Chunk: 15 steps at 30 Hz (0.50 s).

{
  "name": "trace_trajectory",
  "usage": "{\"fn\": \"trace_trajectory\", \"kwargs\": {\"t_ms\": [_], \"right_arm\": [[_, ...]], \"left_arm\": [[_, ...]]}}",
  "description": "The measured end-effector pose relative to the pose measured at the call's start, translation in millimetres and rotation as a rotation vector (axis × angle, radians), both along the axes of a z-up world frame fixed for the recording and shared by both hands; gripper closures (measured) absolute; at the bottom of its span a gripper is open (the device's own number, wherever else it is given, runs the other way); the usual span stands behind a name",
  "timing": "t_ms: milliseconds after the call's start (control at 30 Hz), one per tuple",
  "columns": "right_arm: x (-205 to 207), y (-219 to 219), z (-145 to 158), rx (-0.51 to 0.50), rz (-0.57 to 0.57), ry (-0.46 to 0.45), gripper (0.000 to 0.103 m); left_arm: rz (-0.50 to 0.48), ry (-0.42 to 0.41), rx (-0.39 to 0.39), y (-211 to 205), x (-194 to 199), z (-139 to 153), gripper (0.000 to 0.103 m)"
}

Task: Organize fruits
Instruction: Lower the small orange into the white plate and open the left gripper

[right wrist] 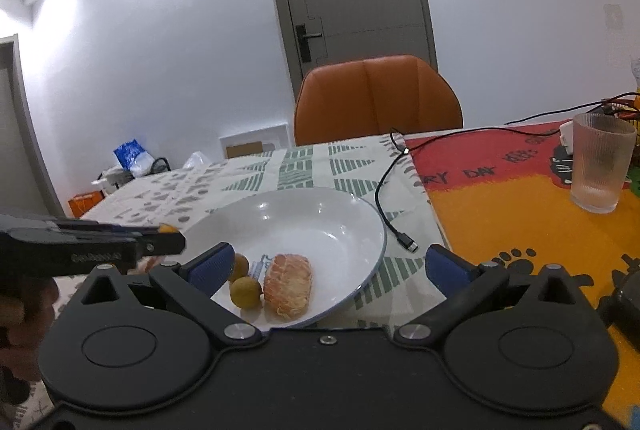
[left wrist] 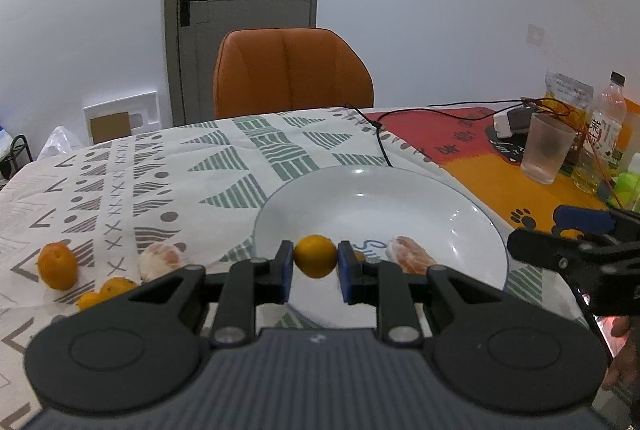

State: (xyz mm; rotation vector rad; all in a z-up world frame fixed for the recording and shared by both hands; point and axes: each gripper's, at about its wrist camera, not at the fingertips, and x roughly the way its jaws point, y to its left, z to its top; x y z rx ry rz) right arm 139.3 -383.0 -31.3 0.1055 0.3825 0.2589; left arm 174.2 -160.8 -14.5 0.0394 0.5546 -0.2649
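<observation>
Left wrist view shows a small orange fruit (left wrist: 315,256) pinched between the blue pads of the left gripper (left wrist: 315,270), held over the near rim of the white plate (left wrist: 460,198). On the plate already lie a peeled citrus (right wrist: 288,285) and two small yellowish fruits (right wrist: 245,292). This looks like the carrying step: the next move calls for lowering the fruit onto bare plate and letting go. The right gripper (right wrist: 328,268) hovers over the plate's near edge with fingers spread wide and nothing between them. Left on the patterned tablecloth (left wrist: 160,166) wait a whole orange (left wrist: 57,266), another peeled citrus (left wrist: 162,259) and what may be peel scraps (left wrist: 105,292), partly hidden. A black cable (right wrist: 394,214) and a ribbed glass (right wrist: 600,162) sit clear of the path.
</observation>
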Motion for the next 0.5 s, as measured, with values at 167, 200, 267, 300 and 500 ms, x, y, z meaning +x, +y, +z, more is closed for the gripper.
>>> {"fn": "trace_trajectory", "kwargs": {"t_ms": [167,200,267,300,500], "right_arm": [[-3,-4,7,0.032,0.004,-0.017,0.0],[-3,-5,8,0.035,0.006,-0.016,0.0],[-3,-5,9,0.036,0.01,-0.017,0.0],[-3,-5,9,0.034,0.01,-0.015,0.0],[-3,-1,9,0.041,0.014,-0.003,0.0]], "left_arm": [[-0.01,0.007,0.007,-7,6,-2,0.081],[-0.012,0.01,0.005,-8,7,-3,0.081],[-0.015,0.015,0.003,-10,10,-4,0.081],[-0.014,0.016,0.004,-11,11,-5,0.081],[0.008,0.029,-0.001,-2,10,-4,0.078]]}}
